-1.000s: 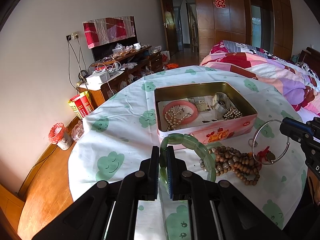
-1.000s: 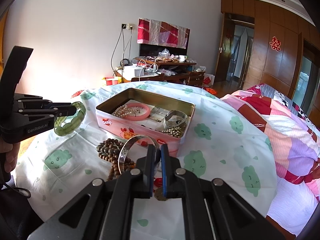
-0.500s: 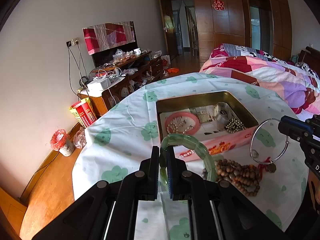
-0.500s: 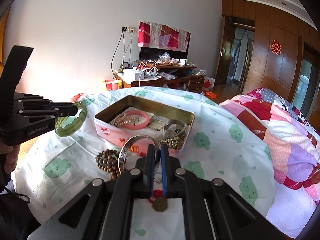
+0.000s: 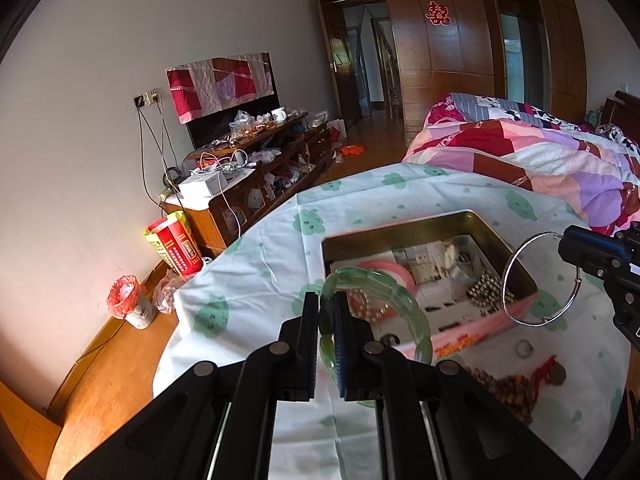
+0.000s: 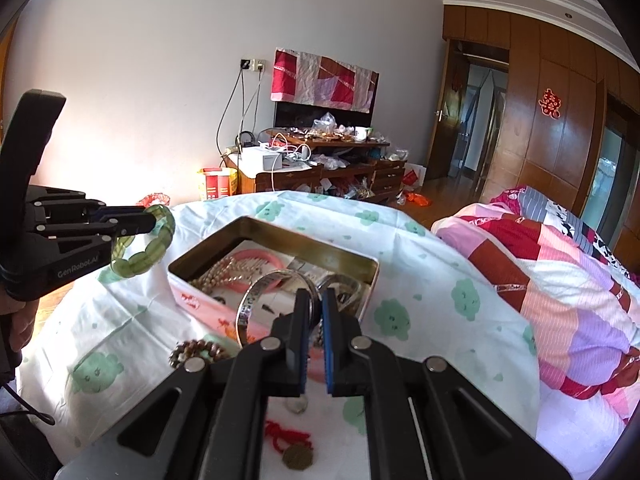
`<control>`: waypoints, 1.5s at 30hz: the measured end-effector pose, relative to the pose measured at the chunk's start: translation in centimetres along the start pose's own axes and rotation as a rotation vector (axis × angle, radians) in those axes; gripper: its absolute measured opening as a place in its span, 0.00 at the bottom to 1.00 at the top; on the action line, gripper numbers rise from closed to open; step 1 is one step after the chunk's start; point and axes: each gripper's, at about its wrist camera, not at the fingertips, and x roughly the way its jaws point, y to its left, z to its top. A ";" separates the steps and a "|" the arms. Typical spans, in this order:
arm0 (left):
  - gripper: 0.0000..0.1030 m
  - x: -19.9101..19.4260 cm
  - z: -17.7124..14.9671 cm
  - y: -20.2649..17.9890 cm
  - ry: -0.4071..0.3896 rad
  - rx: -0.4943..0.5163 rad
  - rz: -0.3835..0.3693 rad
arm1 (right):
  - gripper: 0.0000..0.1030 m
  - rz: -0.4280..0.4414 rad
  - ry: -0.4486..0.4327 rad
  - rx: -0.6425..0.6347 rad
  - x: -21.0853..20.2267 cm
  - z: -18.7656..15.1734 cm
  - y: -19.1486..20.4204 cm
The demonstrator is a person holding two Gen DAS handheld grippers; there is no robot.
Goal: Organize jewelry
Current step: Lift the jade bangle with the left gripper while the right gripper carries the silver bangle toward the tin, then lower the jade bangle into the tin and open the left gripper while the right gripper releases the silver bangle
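My left gripper (image 5: 328,320) pinched tight on green bangle (image 5: 384,292); right gripper (image 6: 315,312) pinched on silver bangle (image 6: 250,308). Both hang above tin's (image 5: 404,226) near edge. Advice: carry over rim, lower inside, release one at a time.

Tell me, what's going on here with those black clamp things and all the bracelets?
A person is sorting jewelry with a hand-held gripper in each hand. The left gripper is shut on a green jade bracelet; the right gripper is shut on a thin silver bangle. Both are held in the air near an open pink tin that already holds a pink bangle and pearls. Wooden prayer beads and a red-corded coin charm lie on the tablecloth.
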 end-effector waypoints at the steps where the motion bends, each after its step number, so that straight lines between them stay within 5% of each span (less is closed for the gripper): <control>1: 0.06 0.3 0.3 0.0 -0.001 0.000 0.002 | 0.07 -0.004 0.001 -0.003 0.3 0.3 -0.1; 26: 0.06 5.7 3.3 -0.5 0.046 -0.003 0.035 | 0.07 -0.059 0.058 -0.020 6.8 2.6 -0.6; 45: 0.06 8.8 2.7 -1.9 0.110 0.029 0.017 | 0.07 -0.066 0.120 -0.013 9.6 2.1 -0.3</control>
